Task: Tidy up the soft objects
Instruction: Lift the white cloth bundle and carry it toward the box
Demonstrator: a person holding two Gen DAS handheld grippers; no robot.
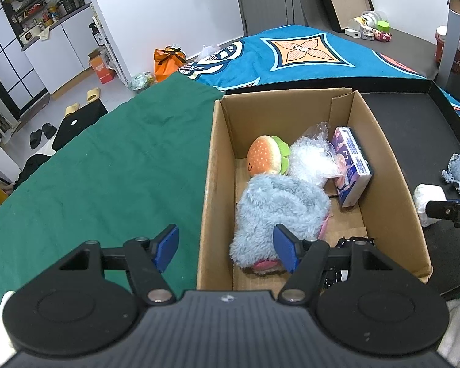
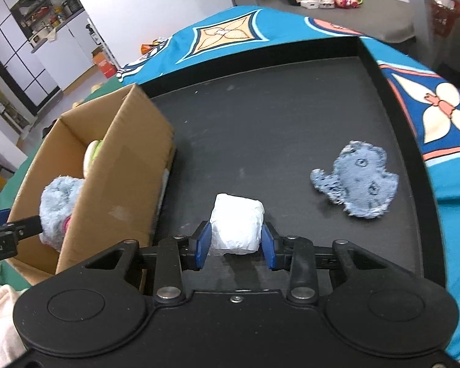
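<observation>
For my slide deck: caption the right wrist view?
Right tongs grip a white wad on the black tray, cardboard box alongside.

"obot.AI" on left gripper (image 2: 3, 239) body.

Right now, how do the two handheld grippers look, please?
Both are the same build: a black ribbed body with two round black discs, black linkage arms on silver pins, and blue pads on the jaws. The left gripper has a small emblem on its body. The right gripper has a central screw. White lettering marks the left one's side.
</observation>
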